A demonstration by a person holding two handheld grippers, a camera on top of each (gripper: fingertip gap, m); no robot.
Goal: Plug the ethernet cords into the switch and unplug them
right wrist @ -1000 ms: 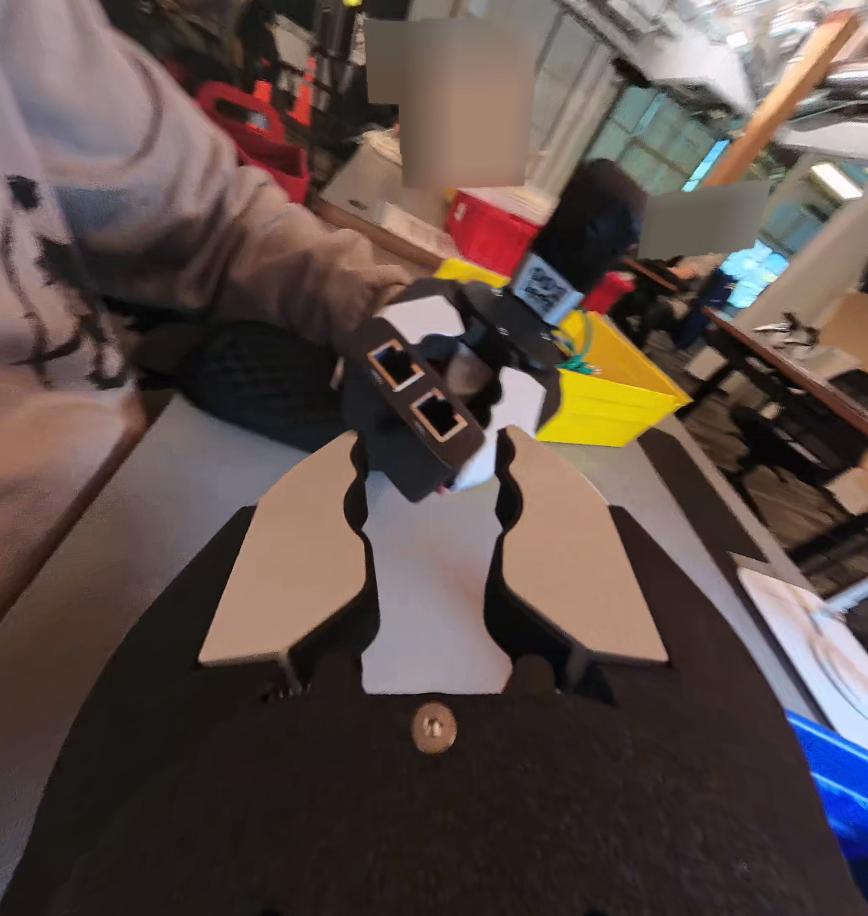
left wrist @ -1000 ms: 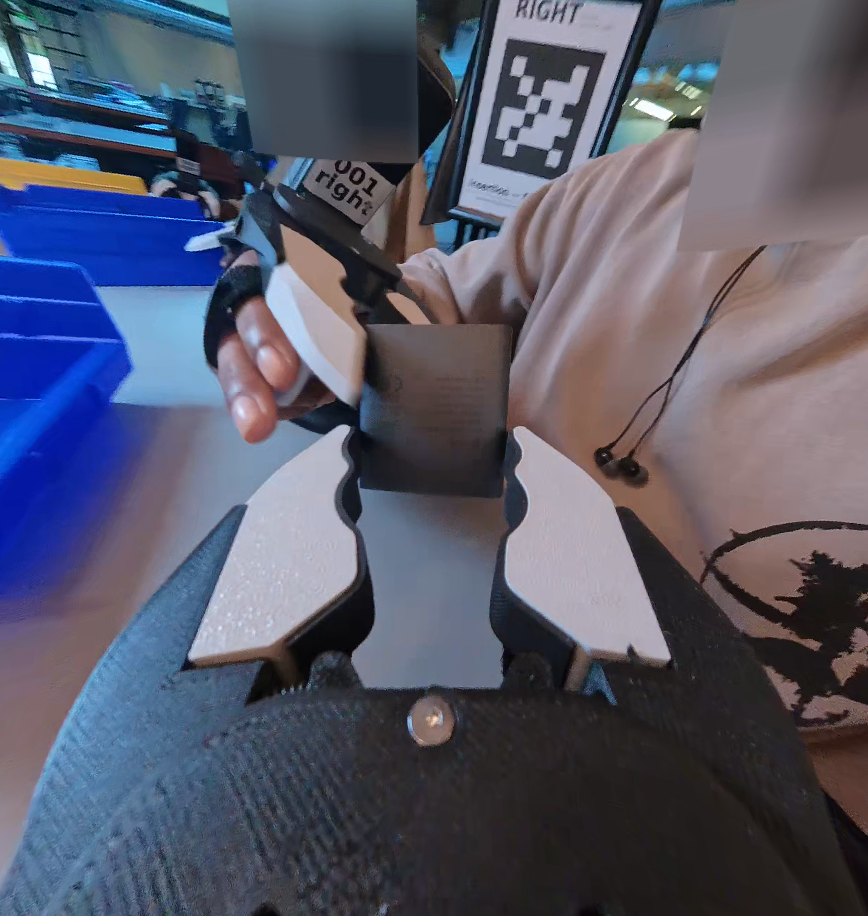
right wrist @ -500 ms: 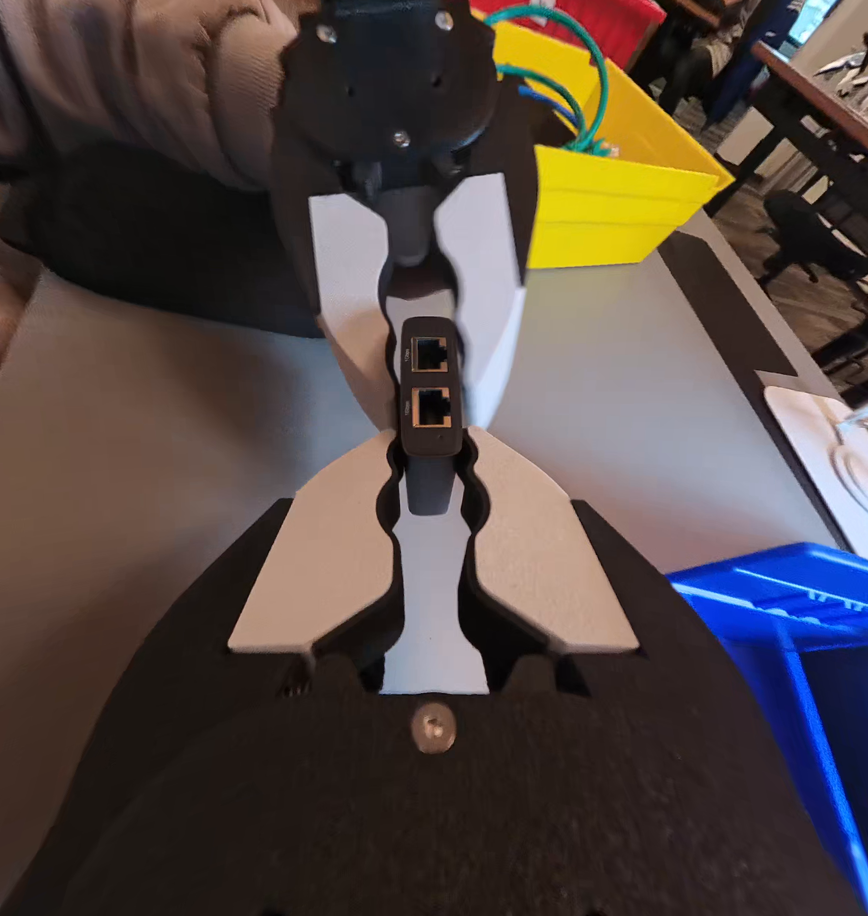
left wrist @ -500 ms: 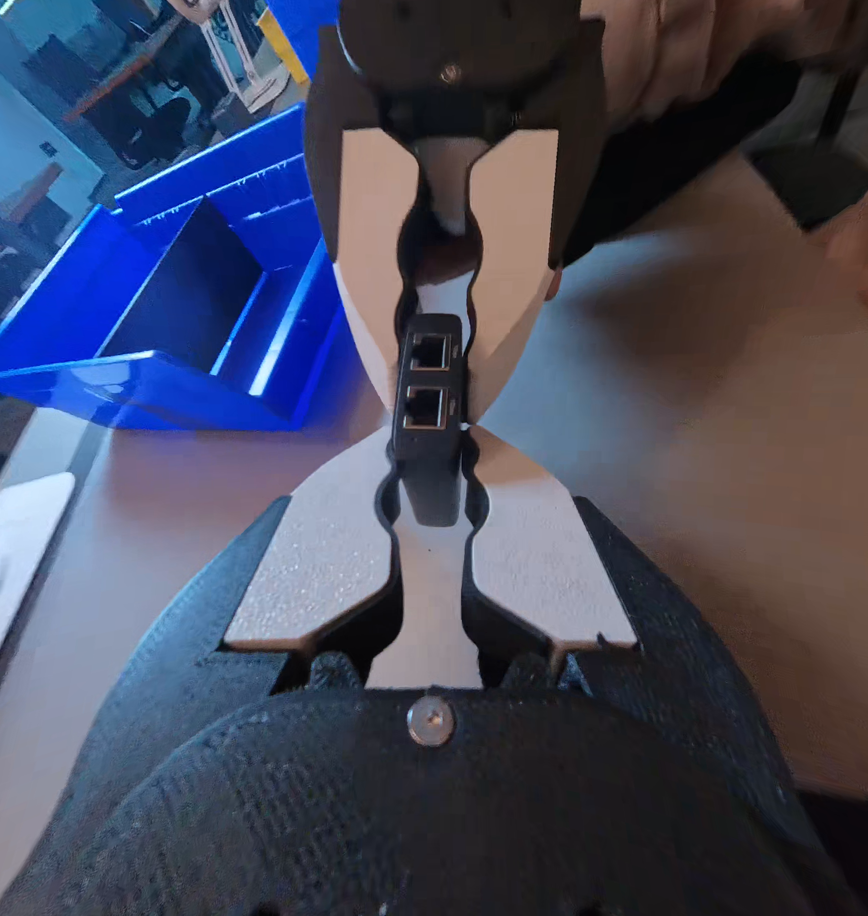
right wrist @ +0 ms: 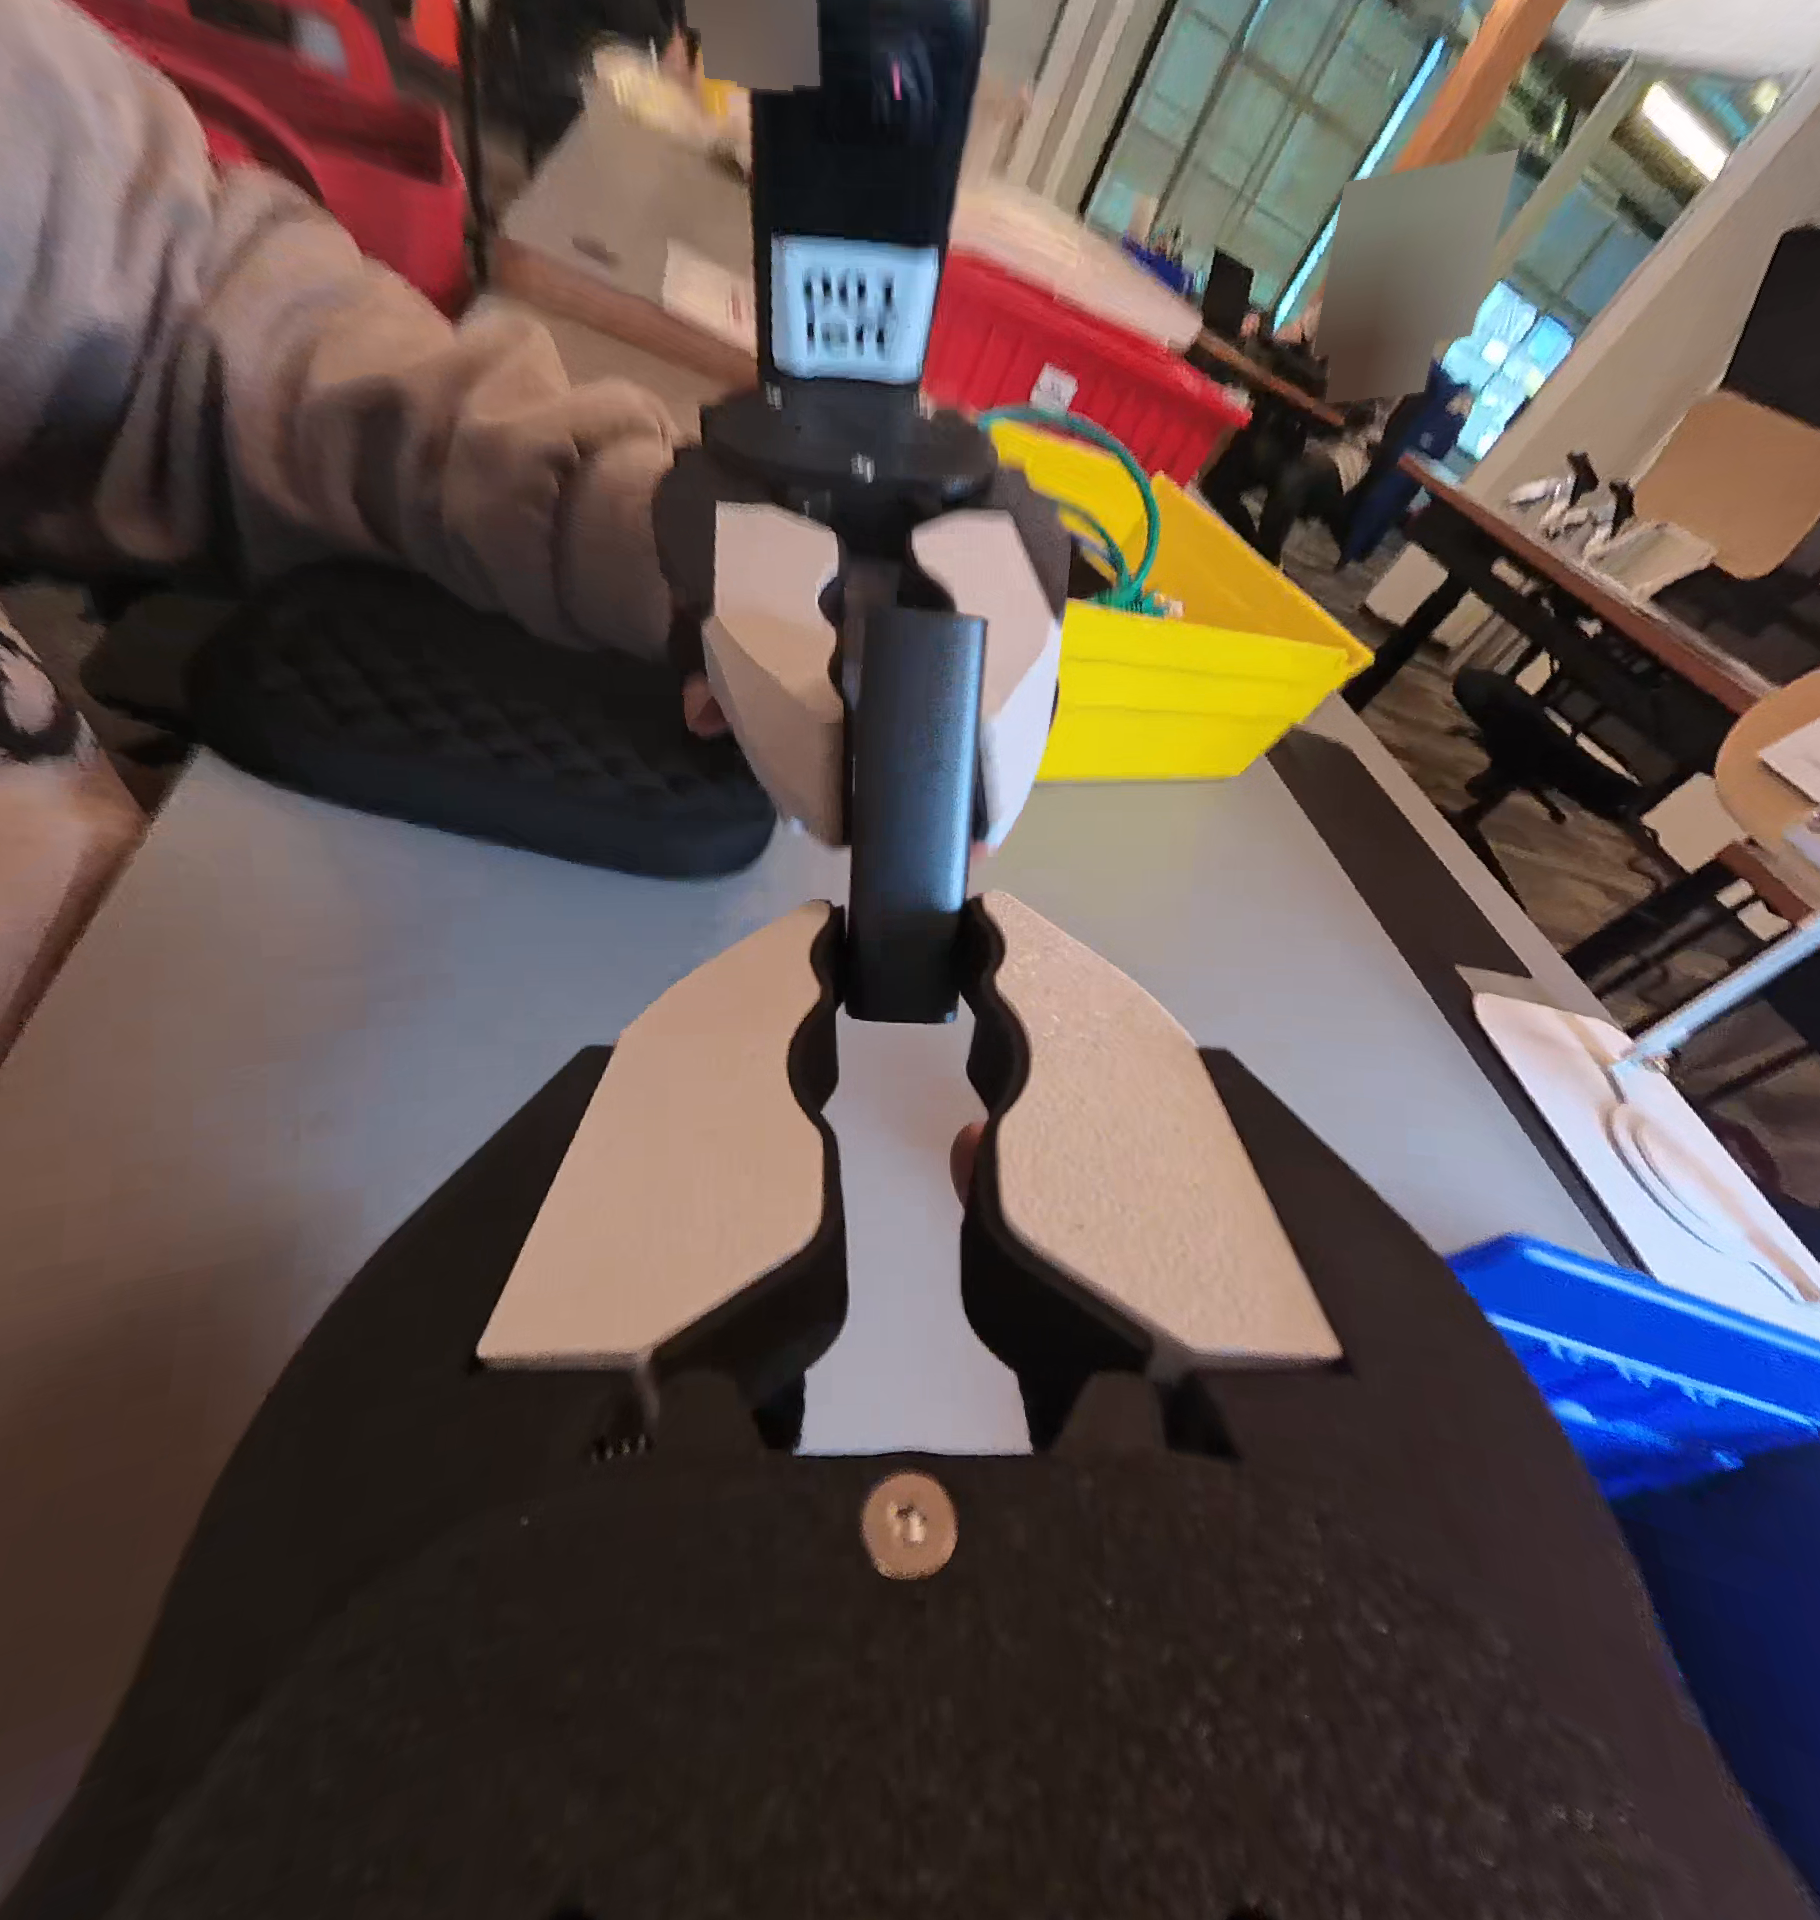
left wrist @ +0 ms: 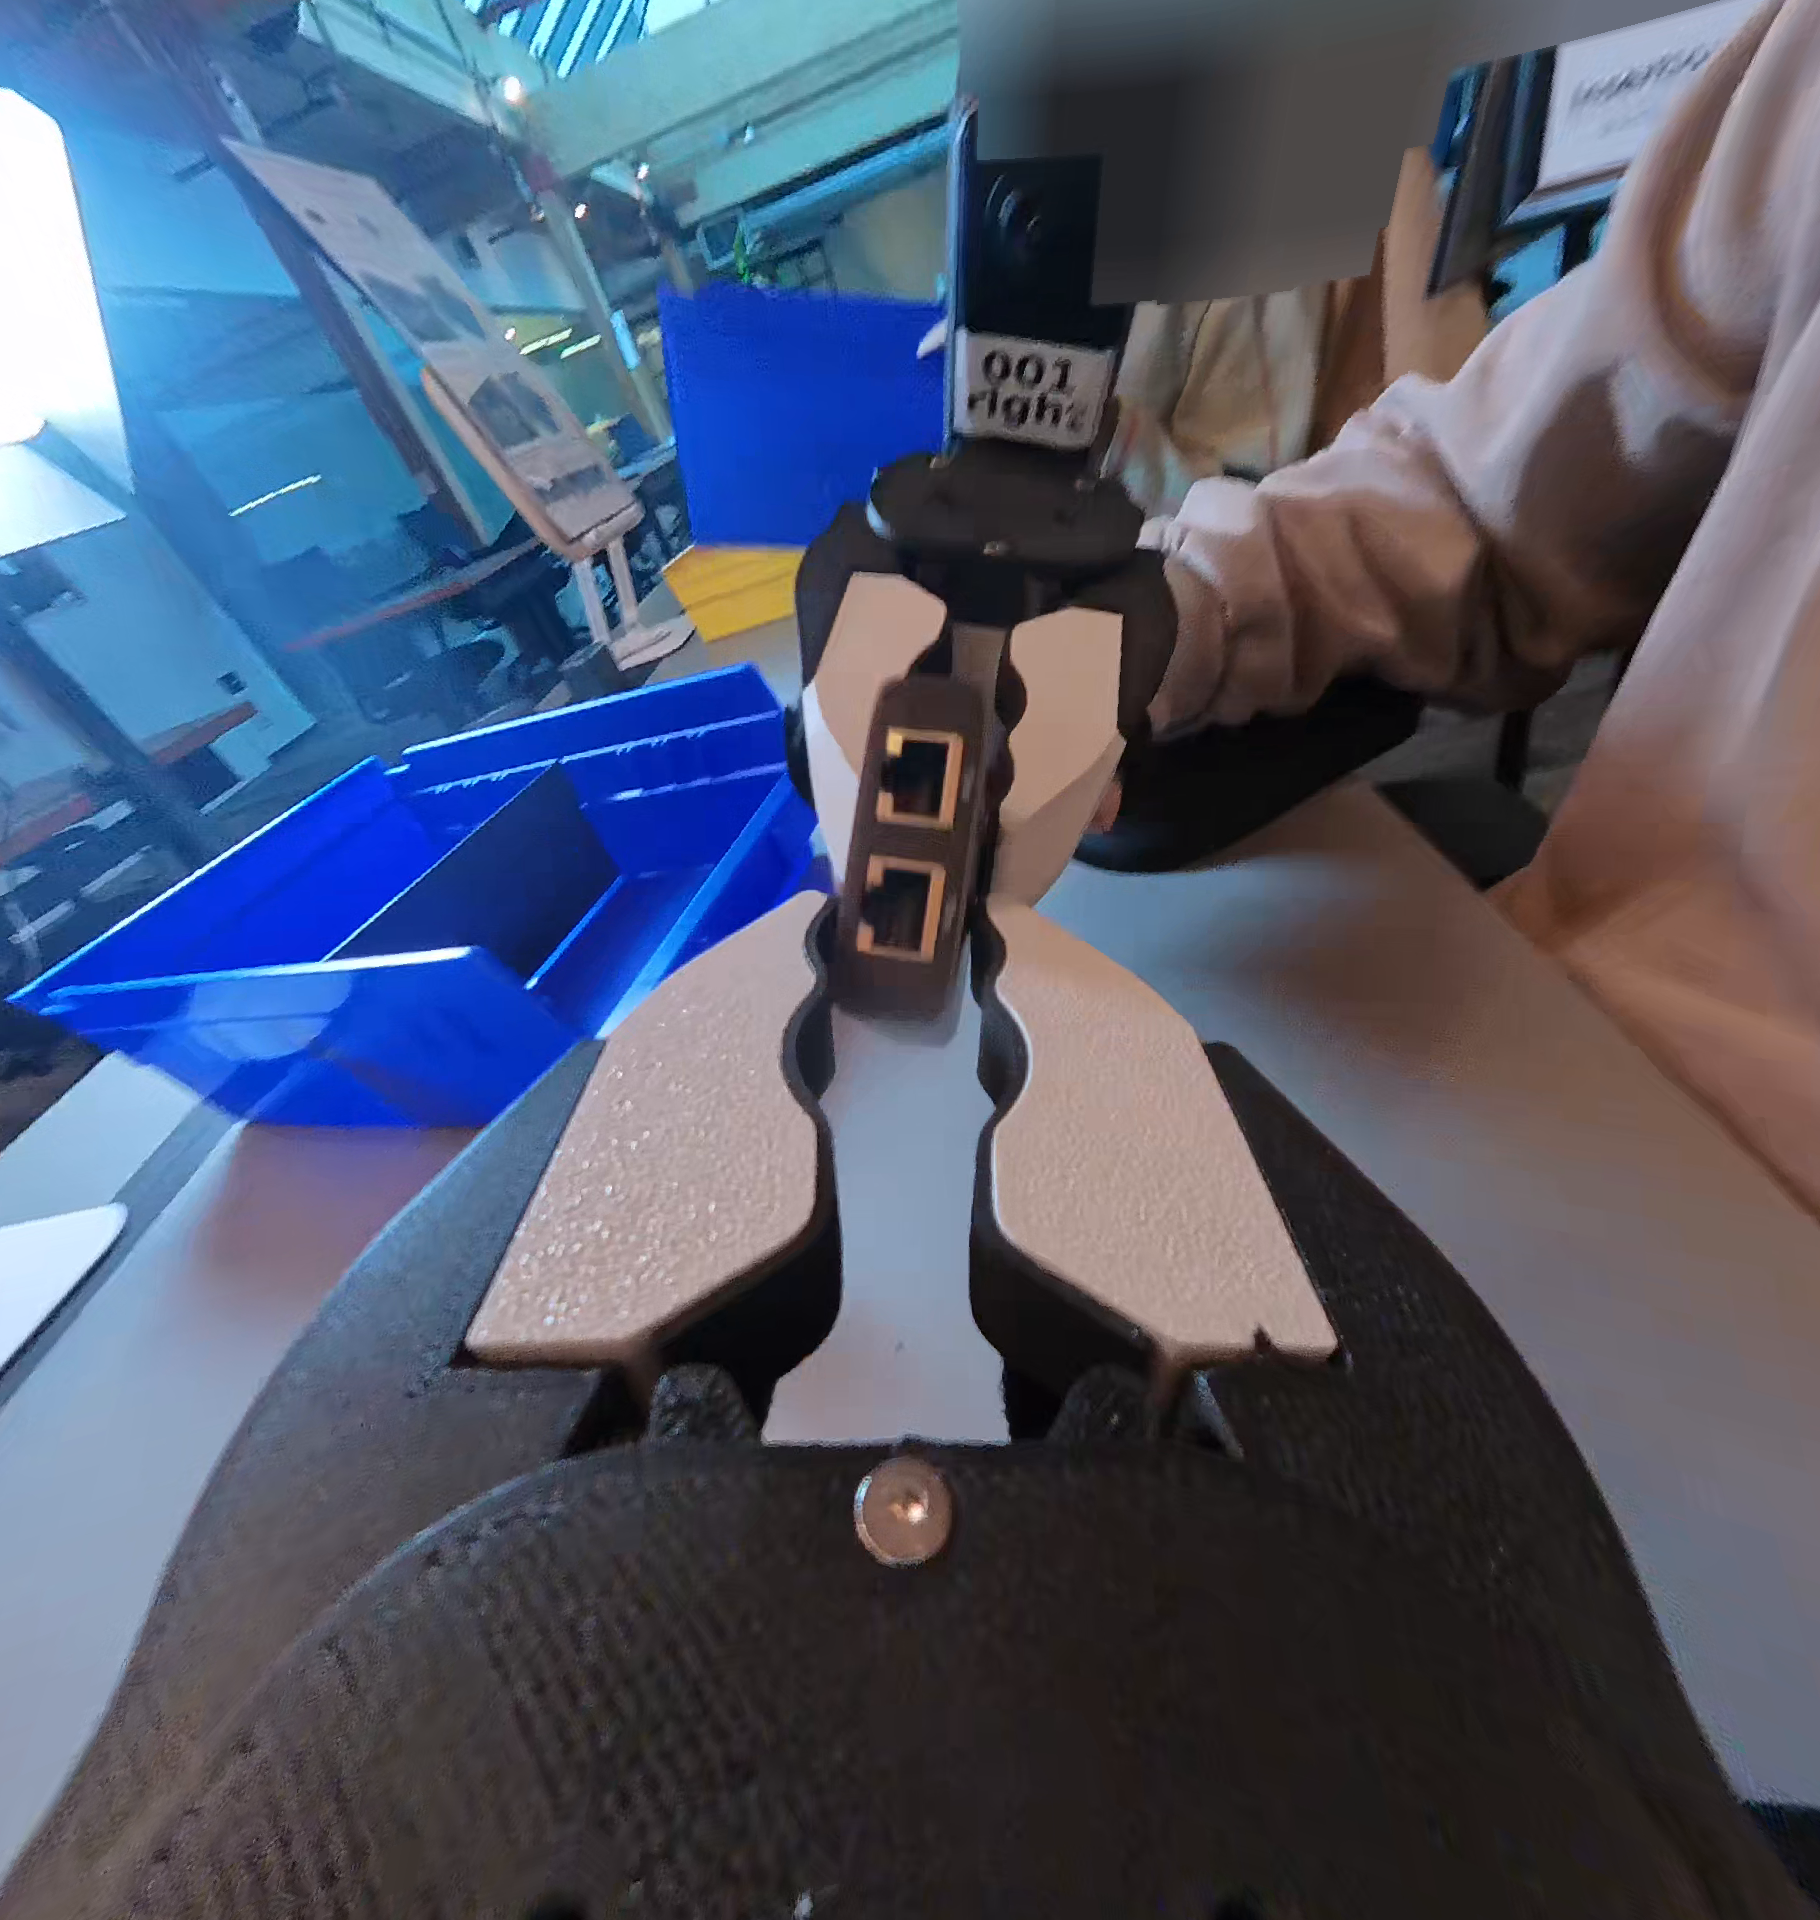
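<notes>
The switch (left wrist: 906, 852) is a small black box with two empty ethernet ports that face the left wrist camera. It is held upright in the air above the grey table (left wrist: 1353, 1039). My left gripper (left wrist: 906, 940) is shut on its near end. My right gripper (right wrist: 906, 935) is shut on the same switch (right wrist: 911, 810), whose plain black side faces the right wrist camera. Each gripper's white fingers (left wrist: 1062, 748) show opposite the other's in both views. Green and blue ethernet cords (right wrist: 1124, 520) lie in a yellow bin (right wrist: 1176, 675), with no cord near the switch.
An open blue bin (left wrist: 418, 935) stands on the table left of the grippers, and it also shows in the right wrist view (right wrist: 1664, 1382). A white flat object (right wrist: 1612, 1122) lies at the table edge. The person's sleeves and body are close behind. Only a small space, under 4 cm, lies between the two pairs of fingers.
Both grippers stay closed on the switch. The pair has tilted up from looking down at the table, and the switch has turned so its ports face only the left camera.
</notes>
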